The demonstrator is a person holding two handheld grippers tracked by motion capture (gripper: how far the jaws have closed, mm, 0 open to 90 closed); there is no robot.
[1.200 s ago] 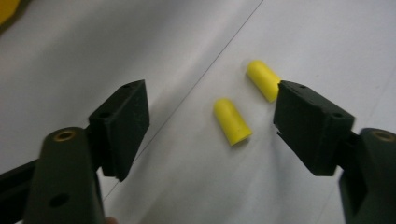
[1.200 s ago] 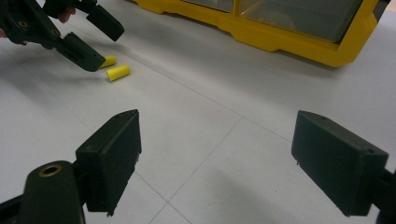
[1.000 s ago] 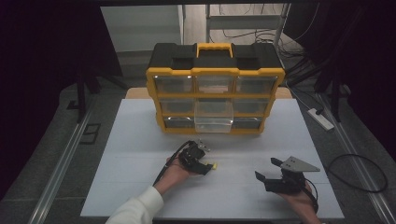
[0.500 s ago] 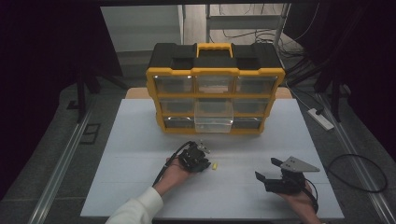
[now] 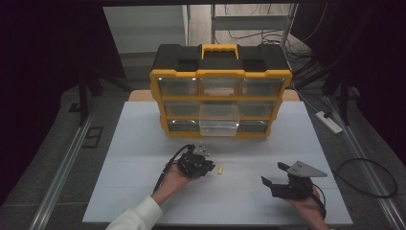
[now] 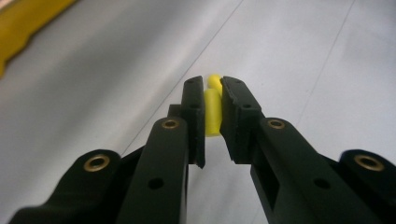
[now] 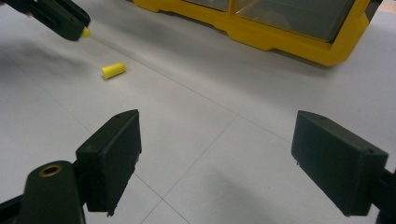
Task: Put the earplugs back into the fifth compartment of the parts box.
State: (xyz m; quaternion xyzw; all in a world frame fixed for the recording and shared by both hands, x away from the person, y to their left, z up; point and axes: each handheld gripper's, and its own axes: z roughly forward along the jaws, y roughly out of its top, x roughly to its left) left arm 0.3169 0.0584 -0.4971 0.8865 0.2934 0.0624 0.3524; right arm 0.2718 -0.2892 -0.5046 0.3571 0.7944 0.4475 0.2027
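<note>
**Yellow earplug pinched in your left gripper, a second one loose on the mat**

Your left gripper (image 6: pixel 213 100) has just closed its jaws, and they now clamp a small yellow foam earplug (image 6: pixel 212 112) between the pads, its rounded tip poking out past the jaw ends. In the high view that gripper (image 5: pixel 207 168) sits in front of the yellow-and-black drawer organizer (image 5: pixel 220 98), near the clear drawer (image 5: pixel 219 121) pulled out of the organizer's lower middle slot. A second earplug (image 5: pixel 220 170) lies on the white table mat (image 5: pixel 134 143), just beside your left gripper and in front of the organizer. Your right gripper (image 5: pixel 280 177) rests further from the organizer, off to its right front, its jaws spread wide with nothing between them.
</note>
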